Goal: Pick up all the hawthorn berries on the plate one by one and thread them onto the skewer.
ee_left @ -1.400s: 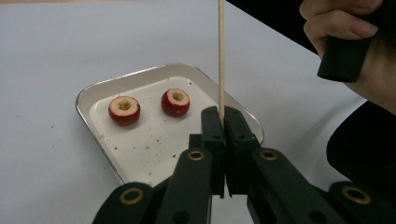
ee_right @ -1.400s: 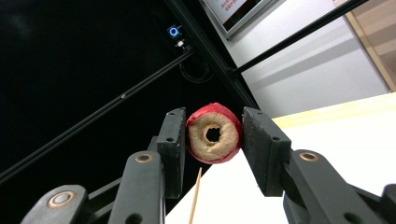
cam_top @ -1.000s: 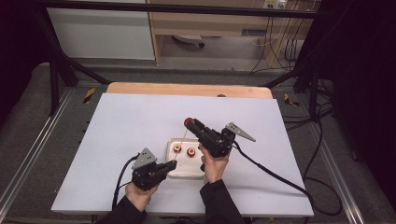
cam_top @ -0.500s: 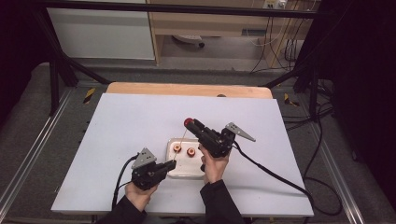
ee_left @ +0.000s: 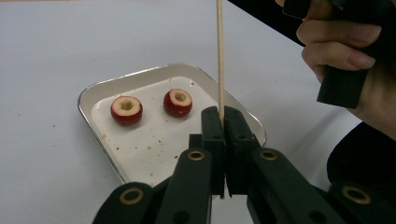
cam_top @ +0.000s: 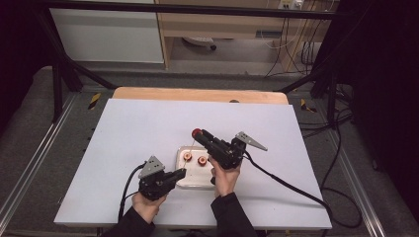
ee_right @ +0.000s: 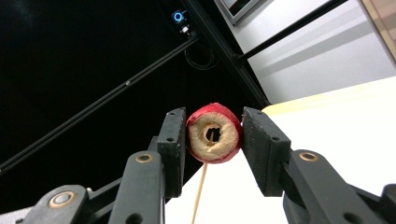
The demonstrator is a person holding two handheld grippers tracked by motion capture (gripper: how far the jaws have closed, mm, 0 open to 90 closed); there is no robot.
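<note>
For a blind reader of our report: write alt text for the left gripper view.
The left gripper is shut on a thin wooden skewer that stands upright. Behind it a small metal tray on the white table holds two cored red fruit pieces, set apart from each other. At upper right a hand grips a black handle.

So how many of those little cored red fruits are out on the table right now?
3: two cored red fruits sit in the metal tray, one left and one right; a third is clamped in the right gripper, on the wooden skewer.
</note>
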